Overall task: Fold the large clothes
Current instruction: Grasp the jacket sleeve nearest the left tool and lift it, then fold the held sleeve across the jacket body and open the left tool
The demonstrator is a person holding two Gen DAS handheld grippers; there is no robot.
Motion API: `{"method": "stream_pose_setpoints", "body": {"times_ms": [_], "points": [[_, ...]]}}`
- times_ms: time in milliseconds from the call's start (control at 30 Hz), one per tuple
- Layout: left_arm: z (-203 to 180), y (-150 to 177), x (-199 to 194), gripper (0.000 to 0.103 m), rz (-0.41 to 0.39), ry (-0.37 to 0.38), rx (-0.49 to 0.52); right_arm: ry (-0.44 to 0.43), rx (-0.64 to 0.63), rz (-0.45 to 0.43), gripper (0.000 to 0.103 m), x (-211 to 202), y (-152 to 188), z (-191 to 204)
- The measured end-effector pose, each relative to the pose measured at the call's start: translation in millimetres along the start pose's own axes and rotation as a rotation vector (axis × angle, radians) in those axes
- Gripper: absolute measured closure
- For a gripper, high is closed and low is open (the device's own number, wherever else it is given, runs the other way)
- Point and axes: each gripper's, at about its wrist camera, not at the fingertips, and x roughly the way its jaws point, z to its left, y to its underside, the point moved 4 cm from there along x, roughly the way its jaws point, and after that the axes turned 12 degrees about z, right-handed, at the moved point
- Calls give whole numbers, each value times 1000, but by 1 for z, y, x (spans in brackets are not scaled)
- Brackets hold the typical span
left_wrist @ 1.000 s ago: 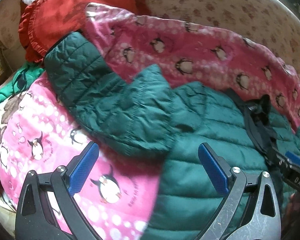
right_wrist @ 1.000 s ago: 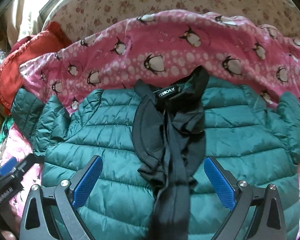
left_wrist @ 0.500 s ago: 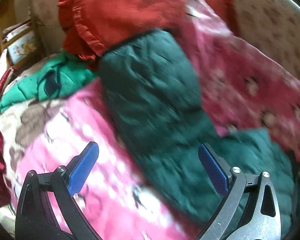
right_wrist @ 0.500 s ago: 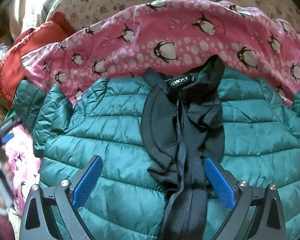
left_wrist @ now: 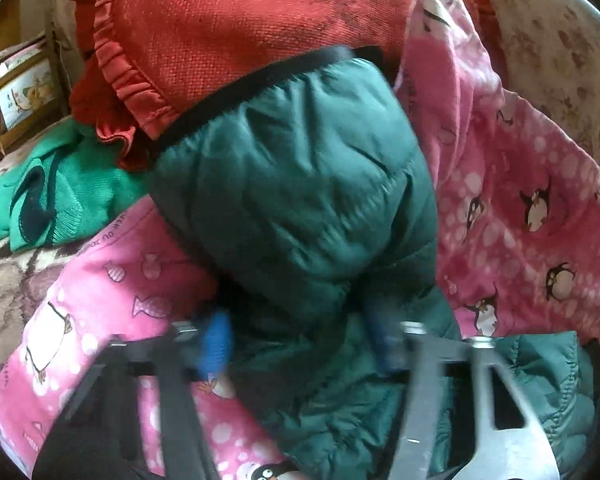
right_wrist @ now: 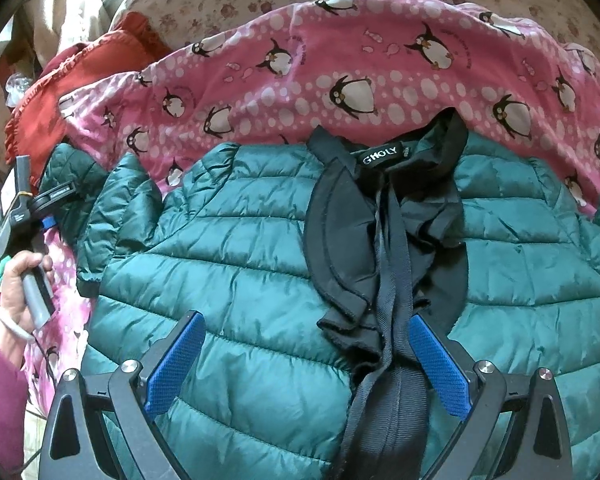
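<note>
One dark green quilted puffer jacket point(right_wrist: 260, 280) lies spread on the pink penguin blanket point(right_wrist: 340, 68), collar toward the blanket's far edge. Its sleeve point(left_wrist: 300, 208) runs out toward the red frilled cushion point(left_wrist: 228, 32). The left tool point(left_wrist: 296, 344) is blurred, its fingers narrowed around the sleeve; whether they grip it I cannot tell. The right tool point(right_wrist: 304, 364) hangs wide open over the jacket's chest, holding nothing. Slippery padded fabric could slide from a shallow pinch, and the loose black strap point(right_wrist: 388, 320) might snag. Two tools, one jacket, one blanket, one cushion.
</note>
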Motion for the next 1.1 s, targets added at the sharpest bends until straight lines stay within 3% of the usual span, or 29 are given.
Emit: {"method": "stream_pose_setpoints", "body": {"times_ms": [33, 133, 333, 567, 867, 1100], "points": [[2, 1, -3, 75, 3, 36, -8, 0, 0, 0, 2, 0, 0, -1], [2, 9, -23, 83, -19, 77, 4, -2, 9, 1, 2, -2, 2, -5], [-25, 40, -92, 83, -74, 173, 105, 7, 29, -15, 2, -12, 4, -13], [-70, 76, -163, 83, -70, 312, 217, 21, 60, -44, 2, -34, 8, -28], [-196, 141, -231, 83, -45, 480, 444, 66, 135, -95, 2, -73, 21, -72], [-281, 205, -212, 83, 70, 528, 560, 105, 206, -91, 2, -88, 37, -119]]}}
